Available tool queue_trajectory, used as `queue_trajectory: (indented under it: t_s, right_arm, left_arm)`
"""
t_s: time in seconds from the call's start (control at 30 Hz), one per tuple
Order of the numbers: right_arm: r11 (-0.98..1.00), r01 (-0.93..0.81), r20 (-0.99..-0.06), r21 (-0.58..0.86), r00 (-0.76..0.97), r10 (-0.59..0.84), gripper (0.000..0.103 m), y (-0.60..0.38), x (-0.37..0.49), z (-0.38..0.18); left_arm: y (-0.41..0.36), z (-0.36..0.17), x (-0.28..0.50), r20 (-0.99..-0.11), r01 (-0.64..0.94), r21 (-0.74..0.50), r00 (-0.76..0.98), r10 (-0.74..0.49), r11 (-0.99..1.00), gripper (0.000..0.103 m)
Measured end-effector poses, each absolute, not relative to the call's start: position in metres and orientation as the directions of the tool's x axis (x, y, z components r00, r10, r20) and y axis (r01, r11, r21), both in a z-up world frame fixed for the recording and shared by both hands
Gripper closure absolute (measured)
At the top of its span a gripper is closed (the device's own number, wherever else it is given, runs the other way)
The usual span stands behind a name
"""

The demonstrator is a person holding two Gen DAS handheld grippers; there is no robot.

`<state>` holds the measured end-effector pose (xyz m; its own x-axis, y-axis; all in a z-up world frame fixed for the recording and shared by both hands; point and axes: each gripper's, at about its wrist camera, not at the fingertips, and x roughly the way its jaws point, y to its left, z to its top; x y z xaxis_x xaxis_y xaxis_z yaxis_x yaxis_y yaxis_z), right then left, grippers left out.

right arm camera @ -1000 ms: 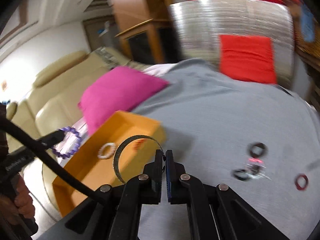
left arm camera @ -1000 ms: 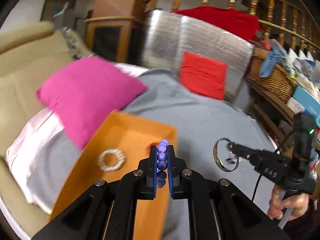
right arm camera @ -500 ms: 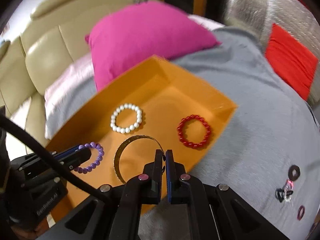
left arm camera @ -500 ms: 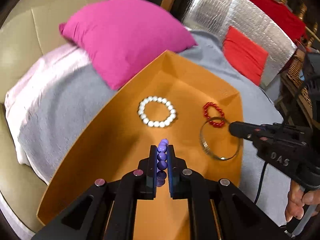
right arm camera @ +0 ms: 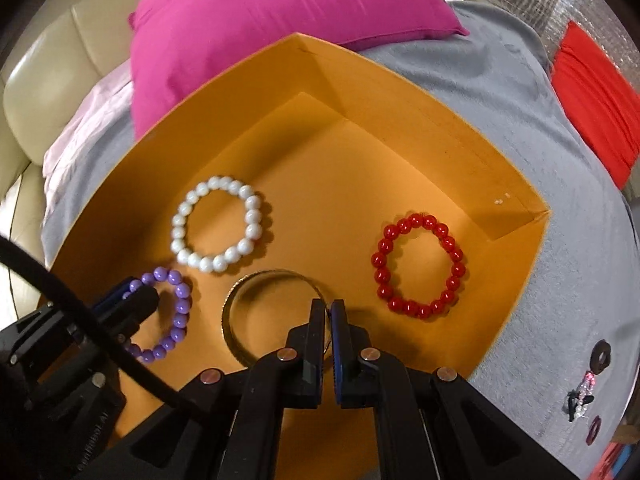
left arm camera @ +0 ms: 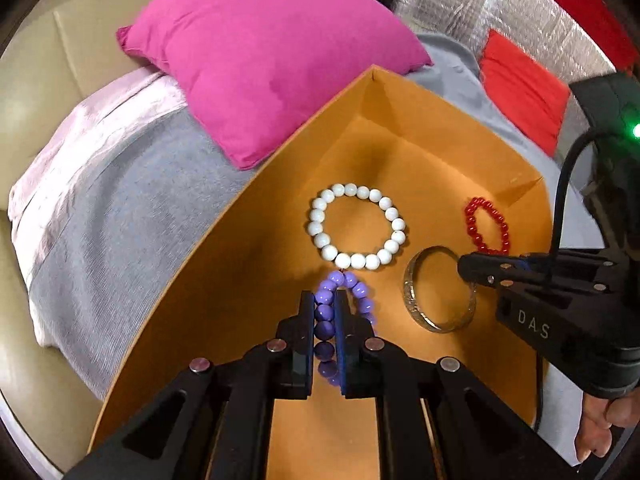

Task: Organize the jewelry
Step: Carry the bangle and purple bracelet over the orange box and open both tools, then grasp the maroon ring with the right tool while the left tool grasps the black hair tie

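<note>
1. Left gripper (left arm camera: 324, 312) is clamped on the purple bracelet (left arm camera: 326, 312), low over the orange box (left arm camera: 424, 152) floor beside the white bracelet (left arm camera: 357, 227); let go carelessly, the beads could roll onto it.
2. Right gripper (right arm camera: 330, 322) pinches the metal bangle (right arm camera: 240, 300) on edge near the red bracelet (right arm camera: 418, 264); released tilted, it might roll or topple onto its neighbours.

A grey-blanketed bed (right arm camera: 500, 92) carries an orange tray (right arm camera: 400, 84) and pink pillow (right arm camera: 280, 12).

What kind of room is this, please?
Probably a home living room: a beige leather sofa, a pink cushion and a grey blanket under the orange box of bracelets.
</note>
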<state>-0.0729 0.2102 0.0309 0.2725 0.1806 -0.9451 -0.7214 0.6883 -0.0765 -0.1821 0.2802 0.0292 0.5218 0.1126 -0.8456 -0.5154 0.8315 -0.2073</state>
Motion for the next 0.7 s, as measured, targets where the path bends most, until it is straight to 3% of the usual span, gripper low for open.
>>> queue_trajectory:
  t_s: [0.2, 0.23, 0.33, 0.5, 0.57, 0.63, 0.7]
  right_arm:
    - [0.724, -0.689, -0.933, 0.009, 0.254, 0.254, 0.097, 0.203, -0.054, 0.037]
    - [0.726, -0.688, -0.931, 0.021, 0.251, 0.265, 0.096, 0.205, -0.054, 0.037]
    - [0.735, -0.675, -0.916, 0.062, 0.253, 0.310, 0.094, 0.191, -0.051, 0.049]
    - [0.747, -0.652, -0.860, 0.130, 0.301, 0.412, 0.094, 0.144, -0.055, 0.082]
    - [0.763, -0.628, -0.831, 0.151, 0.337, 0.442, 0.086, 0.111, -0.055, 0.096]
    - [0.784, -0.592, -0.808, 0.187, 0.361, 0.466, 0.068, 0.075, -0.052, 0.104]
    - [0.814, -0.540, -0.776, 0.215, 0.412, 0.478, 0.062, 0.028, -0.054, 0.111]
  left_arm:
    - [0.281, 0.028, -0.164, -0.872, -0.512, -0.151, 0.473, 0.130, 0.845, 0.092]
    - [0.279, 0.028, -0.163, -0.872, -0.513, -0.150, 0.472, 0.131, 0.845, 0.086]
    - [0.278, 0.035, -0.168, -0.874, -0.537, -0.127, 0.458, 0.162, 0.834, 0.056]
    - [0.265, 0.069, -0.183, -0.832, -0.556, -0.123, 0.510, 0.221, 0.822, 0.050]
    - [0.252, 0.090, -0.184, -0.798, -0.552, -0.099, 0.541, 0.265, 0.828, 0.042]
    - [0.235, 0.111, -0.183, -0.762, -0.544, -0.079, 0.573, 0.301, 0.835, 0.036]
    - [0.206, 0.133, -0.177, -0.711, -0.516, -0.064, 0.624, 0.324, 0.854, 0.035]
